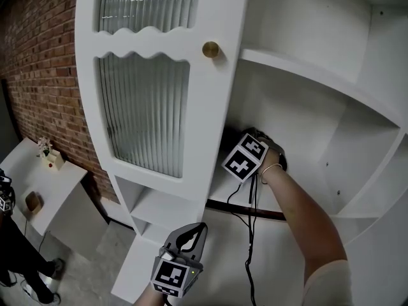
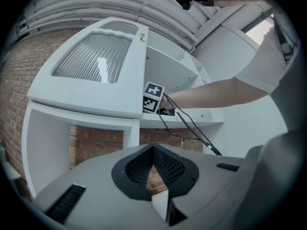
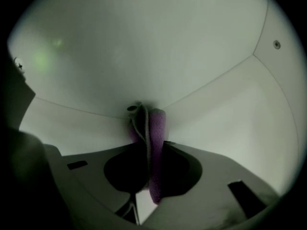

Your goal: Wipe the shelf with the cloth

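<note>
In the right gripper view a purple cloth (image 3: 157,128) is pinched between the jaws of my right gripper (image 3: 146,145). The cloth's end is pressed into a dim inner corner of the white shelf (image 3: 225,104). From the head view only that gripper's marker cube (image 1: 245,155) and the forearm show, reaching into the cabinet's middle shelf (image 1: 220,185) behind the open door; its jaws and the cloth are hidden. My left gripper (image 1: 200,227) hangs low in front of the cabinet, shut and holding nothing, and its tips meet in its own view (image 2: 153,147).
The cabinet door (image 1: 143,101) with ribbed glass and a brass knob (image 1: 210,50) stands open at the left of the shelf. Black cables (image 1: 252,234) hang from the right gripper. A brick wall (image 1: 44,62) and a low white table (image 1: 54,196) lie at the left.
</note>
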Available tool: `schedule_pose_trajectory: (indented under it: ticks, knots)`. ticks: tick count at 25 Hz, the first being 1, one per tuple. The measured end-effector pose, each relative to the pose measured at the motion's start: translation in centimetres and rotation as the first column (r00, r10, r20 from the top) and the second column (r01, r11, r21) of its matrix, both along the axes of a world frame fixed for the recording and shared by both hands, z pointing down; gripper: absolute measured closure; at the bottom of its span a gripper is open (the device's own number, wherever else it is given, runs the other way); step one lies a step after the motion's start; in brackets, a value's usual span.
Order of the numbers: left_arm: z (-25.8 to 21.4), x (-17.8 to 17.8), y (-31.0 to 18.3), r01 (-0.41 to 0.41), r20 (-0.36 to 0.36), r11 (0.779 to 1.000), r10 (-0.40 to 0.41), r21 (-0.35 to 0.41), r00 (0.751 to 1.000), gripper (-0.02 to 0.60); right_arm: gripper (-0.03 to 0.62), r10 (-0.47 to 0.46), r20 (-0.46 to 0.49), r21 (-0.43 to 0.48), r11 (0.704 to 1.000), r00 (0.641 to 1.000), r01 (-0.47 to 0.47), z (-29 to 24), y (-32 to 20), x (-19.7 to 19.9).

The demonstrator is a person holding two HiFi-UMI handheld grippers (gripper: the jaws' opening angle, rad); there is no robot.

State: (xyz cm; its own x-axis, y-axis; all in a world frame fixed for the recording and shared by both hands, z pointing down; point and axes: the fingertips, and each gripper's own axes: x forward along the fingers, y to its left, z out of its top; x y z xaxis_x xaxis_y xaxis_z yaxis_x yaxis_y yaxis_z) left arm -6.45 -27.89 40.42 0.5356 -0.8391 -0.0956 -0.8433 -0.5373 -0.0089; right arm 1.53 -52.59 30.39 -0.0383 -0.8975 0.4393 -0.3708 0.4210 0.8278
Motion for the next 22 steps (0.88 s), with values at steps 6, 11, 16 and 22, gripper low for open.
schedule_pose_trajectory:
  ticks: [6,11,16,22]
  knots:
    - [0.2,0.5,0.5,-0.012,0.005,1.000,0.012,-0.005,1.000,0.568,0.514,-0.030,0.011,-0.089,0.996,1.000,0.031,0.7,2.6,-0.3]
    - [0.4,0.7,1.5,-0.015,0.000,1.000,0.015,-0.006,1.000,0.568,0.514,-0.069,-0.014,-0.106,0.992,0.998,0.067,0.9,6.2,-1.0]
    - [-0.4,0.9,3.3,-0.021,0.014,1.000,0.021,0.004,1.000,0.568,0.514,-0.121,-0.038,-0.121,0.986,0.992,0.116,1.1,10.7,-1.7]
    - [0.2,2.1,5.8,-0.033,0.113,0.998,0.025,0.063,0.993,0.568,0.514,-0.180,-0.094,-0.125,0.978,0.979,0.168,1.7,16.2,-2.2]
